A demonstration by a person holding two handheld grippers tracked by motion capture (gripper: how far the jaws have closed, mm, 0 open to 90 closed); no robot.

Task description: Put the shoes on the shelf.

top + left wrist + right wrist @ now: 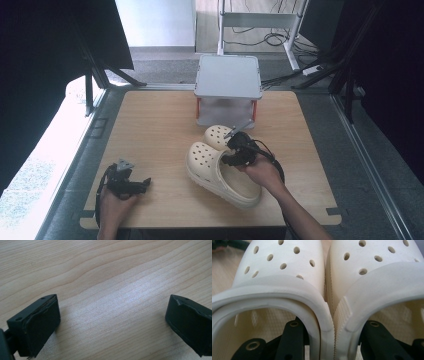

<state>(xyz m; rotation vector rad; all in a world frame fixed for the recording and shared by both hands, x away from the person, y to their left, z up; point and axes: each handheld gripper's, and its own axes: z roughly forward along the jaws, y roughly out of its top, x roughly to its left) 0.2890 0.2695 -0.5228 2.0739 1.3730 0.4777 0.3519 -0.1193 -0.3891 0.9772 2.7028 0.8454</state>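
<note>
Pale wood-grain table (150,125) carries a pair of cream clogs (220,167) right of centre, lying side by side with their perforated toes toward the far edge. In the right gripper view the two clogs' (327,290) inner walls press together, and the right gripper (329,340) has one black jaw down inside each shoe opening, clenched on both adjoining walls at once. From above, the right gripper (239,150) sits at the clogs' openings, the hand (262,172) behind it. Just beyond the toes stands a small grey stand (228,76) with orange legs. Well apart, near the left front corner, the left gripper (145,182) rests low over bare wood; its jaws stand wide, holding nothing (112,325).
</note>
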